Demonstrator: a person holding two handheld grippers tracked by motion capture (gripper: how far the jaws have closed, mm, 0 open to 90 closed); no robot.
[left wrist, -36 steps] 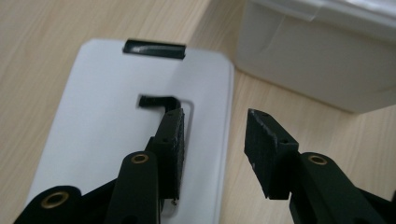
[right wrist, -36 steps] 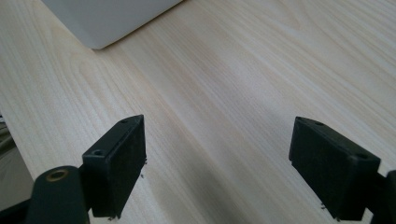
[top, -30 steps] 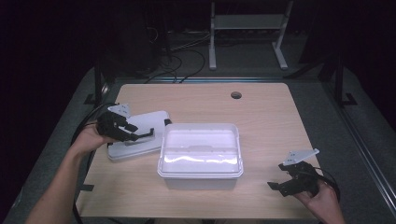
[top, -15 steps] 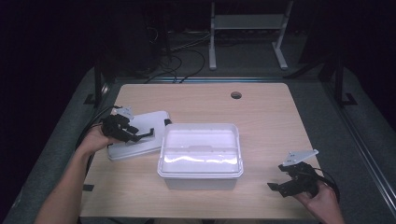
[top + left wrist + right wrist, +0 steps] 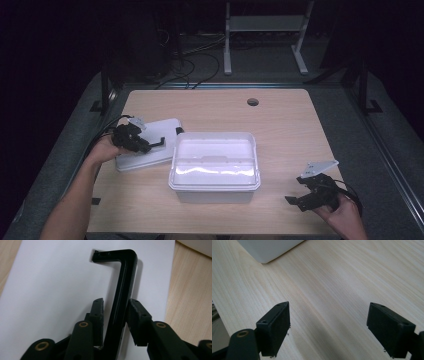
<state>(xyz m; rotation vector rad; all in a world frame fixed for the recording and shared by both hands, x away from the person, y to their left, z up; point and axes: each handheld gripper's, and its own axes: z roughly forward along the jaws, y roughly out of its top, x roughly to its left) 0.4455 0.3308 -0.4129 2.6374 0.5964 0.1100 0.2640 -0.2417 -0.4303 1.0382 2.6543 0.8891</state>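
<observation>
Looks like a lab or recording studio: bare wooden table with a cable hole, dark surroundings, loose cables on grey carpet beyond the table, a white metal stand behind it.

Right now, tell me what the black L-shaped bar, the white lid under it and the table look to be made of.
Black L-shaped bar: looks like glossy moulded plastic, with soft highlights along its edges; painted metal cannot be ruled out.
White lid: probably plastic, a smooth, matt, even white sheet with rounded corners.
Table: pale wood or wood-look laminate, with fine straight grain lines and a low sheen.
</observation>
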